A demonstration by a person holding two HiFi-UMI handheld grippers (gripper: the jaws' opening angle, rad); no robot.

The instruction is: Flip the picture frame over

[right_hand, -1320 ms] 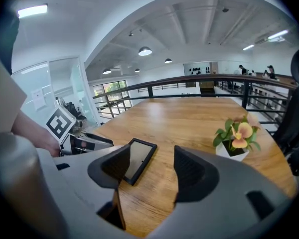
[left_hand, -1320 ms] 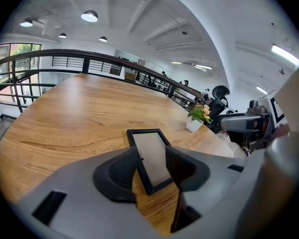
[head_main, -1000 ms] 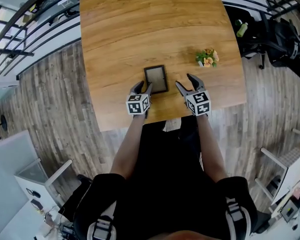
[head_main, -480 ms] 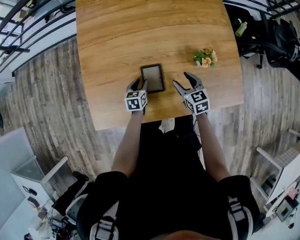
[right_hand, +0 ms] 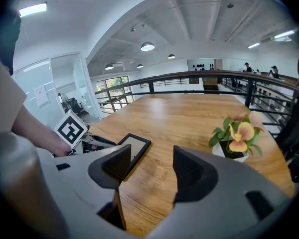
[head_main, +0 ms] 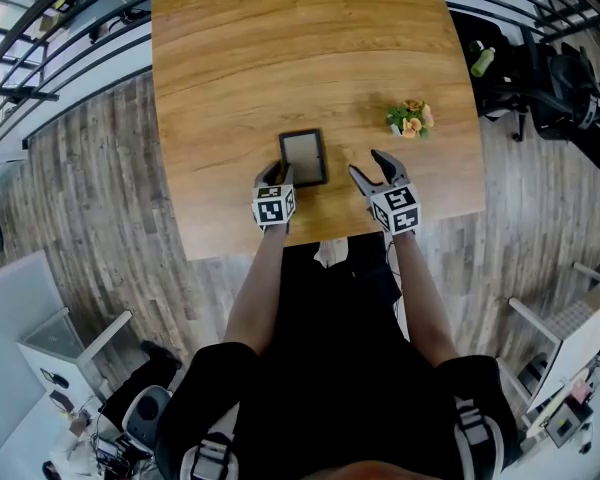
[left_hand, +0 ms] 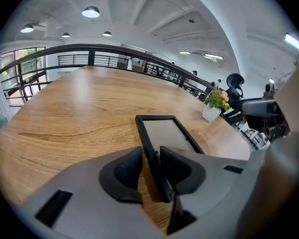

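Closing on the frame (left_hand: 168, 132), the left tongs (left_hand: 150, 156) had just drawn their jaws in. Both pads sat against the frame's near left edge, one on each side of it. The frame lay on the table (head_main: 280, 48) directly ahead of the left tongs, with its pale panel facing up inside a black border. The right tongs (right_hand: 152, 163) were held over the table with jaws wide apart (only bare wood showed between them). The frame lay ahead and to the left of the right tongs, not touching them. A potted plant (right_hand: 236, 136) stood ahead and to their right, well apart from the frame.
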